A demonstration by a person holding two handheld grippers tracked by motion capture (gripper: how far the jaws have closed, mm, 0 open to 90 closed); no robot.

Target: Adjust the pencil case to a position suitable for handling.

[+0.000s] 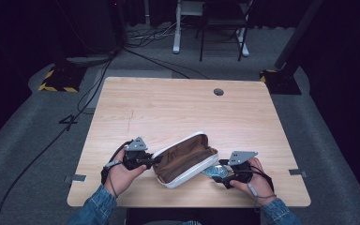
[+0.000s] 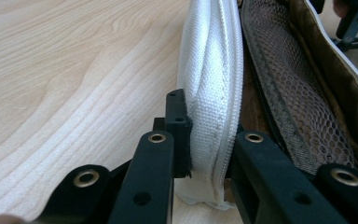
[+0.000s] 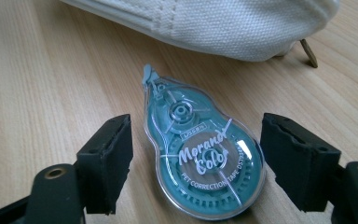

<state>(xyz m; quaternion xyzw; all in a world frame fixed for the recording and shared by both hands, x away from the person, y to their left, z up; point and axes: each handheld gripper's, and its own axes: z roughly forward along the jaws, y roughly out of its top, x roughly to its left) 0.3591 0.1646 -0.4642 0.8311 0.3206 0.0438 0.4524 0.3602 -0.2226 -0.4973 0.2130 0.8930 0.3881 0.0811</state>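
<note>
A white fabric pouch point(image 1: 185, 159) with a brown lining lies unzipped near the table's front edge. My left gripper point(image 1: 149, 161) is shut on the pouch's left end. In the left gripper view its jaws pinch the white side wall point(image 2: 212, 70) at the zipper, with mesh lining point(image 2: 298, 93) to the right. A teal correction tape dispenser point(image 3: 200, 163) lies flat on the wood, just in front of the pouch point(image 3: 223, 23). My right gripper point(image 3: 196, 161) is open, one jaw on each side of the dispenser, neither touching it. From above, that gripper point(image 1: 221, 172) sits by the pouch's right end.
The wooden table point(image 1: 178, 108) has a cable hole point(image 1: 218, 92) at the back right. A brass zipper pull point(image 3: 309, 52) pokes out beside the pouch. Beyond the table, cables point(image 1: 150, 37) and furniture legs point(image 1: 176, 33) stand on grey carpet.
</note>
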